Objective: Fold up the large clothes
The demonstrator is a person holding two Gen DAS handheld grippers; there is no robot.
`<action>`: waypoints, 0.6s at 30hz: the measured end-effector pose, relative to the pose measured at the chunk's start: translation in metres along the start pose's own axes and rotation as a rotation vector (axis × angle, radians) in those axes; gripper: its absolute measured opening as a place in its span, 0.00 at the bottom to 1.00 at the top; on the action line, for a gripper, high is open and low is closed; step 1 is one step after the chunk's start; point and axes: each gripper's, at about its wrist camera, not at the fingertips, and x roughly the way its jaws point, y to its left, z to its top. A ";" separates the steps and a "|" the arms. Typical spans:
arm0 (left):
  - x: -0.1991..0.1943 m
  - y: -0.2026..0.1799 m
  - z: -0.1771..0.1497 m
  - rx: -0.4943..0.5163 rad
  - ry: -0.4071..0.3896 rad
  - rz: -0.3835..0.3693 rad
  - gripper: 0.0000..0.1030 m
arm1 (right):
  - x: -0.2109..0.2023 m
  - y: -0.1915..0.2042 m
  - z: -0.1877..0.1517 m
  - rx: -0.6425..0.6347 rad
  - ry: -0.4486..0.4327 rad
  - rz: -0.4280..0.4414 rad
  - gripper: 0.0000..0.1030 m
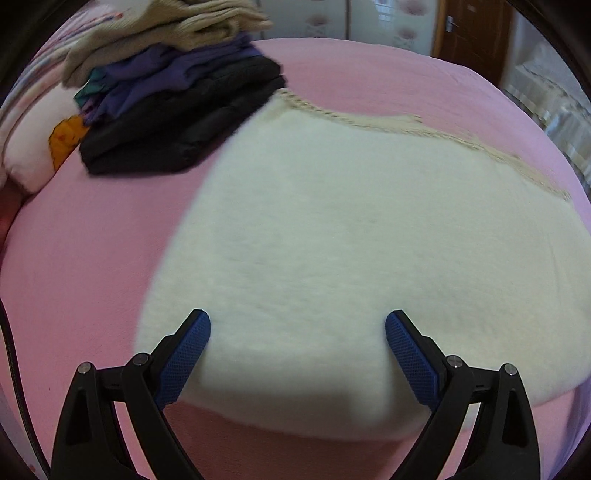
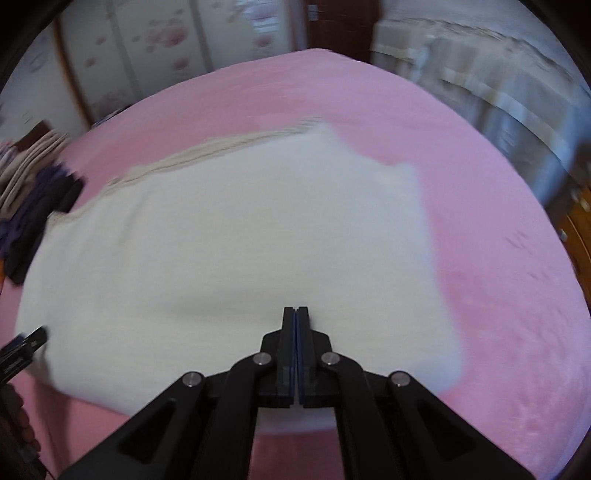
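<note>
A white fuzzy garment (image 1: 332,240) lies spread flat on a pink bed (image 1: 74,258), folded into a broad block whose long axis runs across the bed from left to right. Its near edge lies toward the bed's front edge, and a beige ribbed trim (image 1: 424,129) runs along its far edge, facing the far side of the bed. In the right wrist view the garment's right end (image 2: 406,177) shows a soft raised corner, with bare pink bedding beyond it out to the bed's right edge.

The left tongs (image 1: 297,328) hang over the garment's near left part, their blue pads (image 1: 184,358) spread wide with nothing between them; whether the tips touch the fabric cannot be told. The right tongs (image 2: 296,314) hang over the garment's near right part, pressed together, with no cloth seen pinched between them.

Toward the bed's far left corner stands a stack of folded clothes (image 1: 177,85): black at the bottom, purple in the middle, beige knit on top. The stack's black bottom layer meets the garment's far left corner, just beside the trim. A pale pillow with an orange patch (image 1: 40,140) lies at the bed's left edge beside the stack. Beyond the bed stand wardrobe doors with a floral print (image 2: 159,40) and a brown wooden door (image 1: 469,33). Both views are blurred.
</note>
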 end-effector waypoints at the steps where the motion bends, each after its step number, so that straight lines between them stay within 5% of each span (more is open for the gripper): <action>1: 0.001 0.006 0.000 -0.012 0.001 0.001 0.93 | 0.000 -0.009 0.000 0.025 0.001 -0.003 0.00; 9: -0.001 0.017 0.002 -0.004 0.012 -0.014 0.93 | 0.003 0.008 -0.001 -0.004 0.001 -0.111 0.00; 18: -0.013 0.037 0.018 -0.105 0.153 -0.074 0.93 | -0.018 0.021 0.008 0.113 0.016 -0.041 0.01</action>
